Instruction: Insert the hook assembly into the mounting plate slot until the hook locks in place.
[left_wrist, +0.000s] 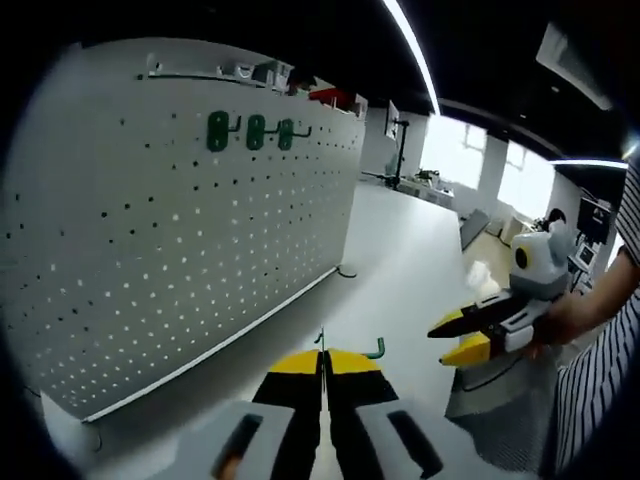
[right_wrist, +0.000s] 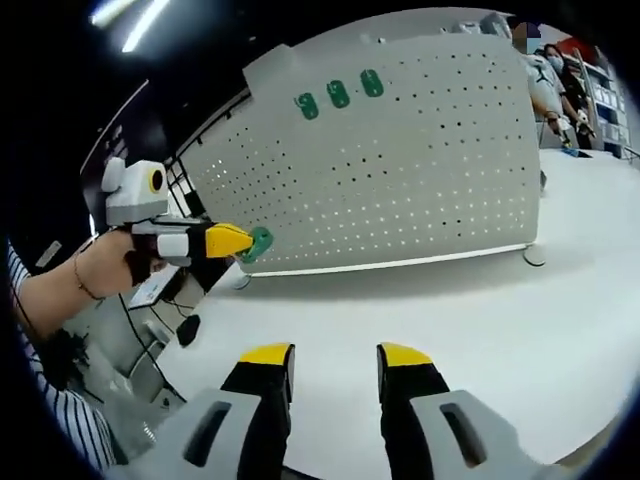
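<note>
A white pegboard (left_wrist: 180, 250) stands upright on the white table (left_wrist: 400, 260); it also shows as the pegboard (right_wrist: 400, 170). Three green hooks (left_wrist: 256, 131) hang side by side near its top, also seen as green hooks (right_wrist: 339, 95). My left gripper (left_wrist: 322, 362) is shut on another green hook (left_wrist: 375, 349), whose curved end sticks out to the right of the jaws. From the right gripper view, that left gripper (right_wrist: 235, 241) holds the green hook (right_wrist: 260, 242) in the air, short of the board's lower left corner. My right gripper (right_wrist: 335, 358) is open and holds nothing; it hovers over the table as the right gripper (left_wrist: 452, 341).
The board's base rail (left_wrist: 230, 335) and a small foot (left_wrist: 345, 271) rest on the table. A black stand (left_wrist: 400, 150) and clutter sit at the table's far end. A person's striped sleeve (left_wrist: 600, 360) is at the right; another person (right_wrist: 548, 80) stands behind the board.
</note>
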